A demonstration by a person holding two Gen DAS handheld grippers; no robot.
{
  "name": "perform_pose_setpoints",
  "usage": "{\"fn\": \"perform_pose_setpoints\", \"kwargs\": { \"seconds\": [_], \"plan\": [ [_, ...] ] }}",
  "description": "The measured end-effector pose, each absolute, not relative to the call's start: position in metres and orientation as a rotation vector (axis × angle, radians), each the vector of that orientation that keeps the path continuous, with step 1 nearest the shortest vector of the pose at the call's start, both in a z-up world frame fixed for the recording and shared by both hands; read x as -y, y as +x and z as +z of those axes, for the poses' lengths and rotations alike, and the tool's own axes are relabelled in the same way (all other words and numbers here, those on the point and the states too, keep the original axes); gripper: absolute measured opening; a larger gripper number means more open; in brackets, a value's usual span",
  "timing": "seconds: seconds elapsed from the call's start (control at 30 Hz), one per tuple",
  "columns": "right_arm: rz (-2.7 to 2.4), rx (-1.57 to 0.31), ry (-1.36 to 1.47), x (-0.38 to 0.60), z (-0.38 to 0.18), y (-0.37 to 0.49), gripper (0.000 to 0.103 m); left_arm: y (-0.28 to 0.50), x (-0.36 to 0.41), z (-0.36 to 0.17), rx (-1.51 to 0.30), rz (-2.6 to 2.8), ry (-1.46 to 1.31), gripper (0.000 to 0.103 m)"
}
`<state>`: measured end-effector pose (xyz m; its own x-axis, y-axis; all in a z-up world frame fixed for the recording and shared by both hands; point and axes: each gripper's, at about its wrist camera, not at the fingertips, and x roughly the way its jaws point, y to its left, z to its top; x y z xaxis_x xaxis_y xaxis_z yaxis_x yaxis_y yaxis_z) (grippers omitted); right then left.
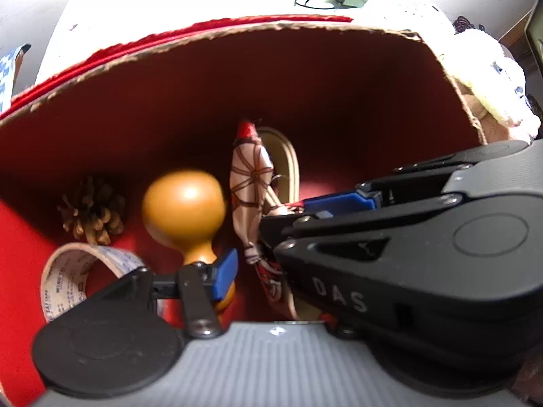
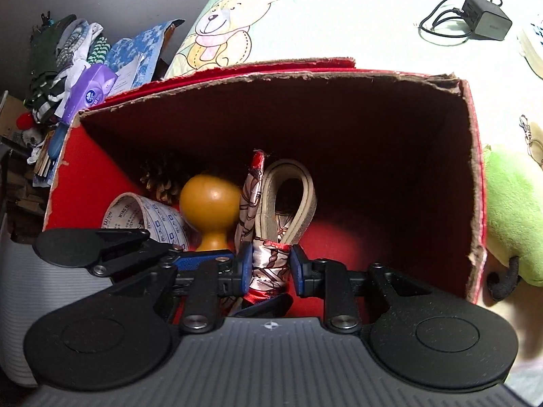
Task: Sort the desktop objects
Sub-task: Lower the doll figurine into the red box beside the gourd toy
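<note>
Inside the red cardboard box (image 2: pixel 473 169), my right gripper (image 2: pixel 270 266) pinches the patterned silk scarf (image 2: pixel 268 264); left jaws gape empty, lowering it to rest.

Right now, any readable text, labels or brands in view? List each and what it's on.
"DAS": embossed on the black gripper body crossing the left wrist view.
"WING TAI": on the tape roll in the red box; its smaller print is too small to read.
Purple tissue pack: round logo, lettering blurred.
Black charger: faint marking, unreadable.
</note>
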<state>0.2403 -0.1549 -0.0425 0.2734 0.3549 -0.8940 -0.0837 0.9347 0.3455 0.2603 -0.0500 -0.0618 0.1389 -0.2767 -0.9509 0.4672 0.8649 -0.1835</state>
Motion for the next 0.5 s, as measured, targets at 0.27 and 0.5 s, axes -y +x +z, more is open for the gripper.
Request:
{"fn": "perform_pose_setpoints", "kwargs": {
  "seconds": [0.27,0.5],
  "plan": [
    [0.320,-1.287,0.273,0.148,-0.052,0.246,0.027,0.258,0.046,-0.060,-1.303,-0.535,0.179,0.057],
    [0.313,-1.292,0.301,0.151,-0.053,0.245,0.031,0.257,0.031,-0.057,-1.267,-0.554,0.150,0.064]
  ]
}}
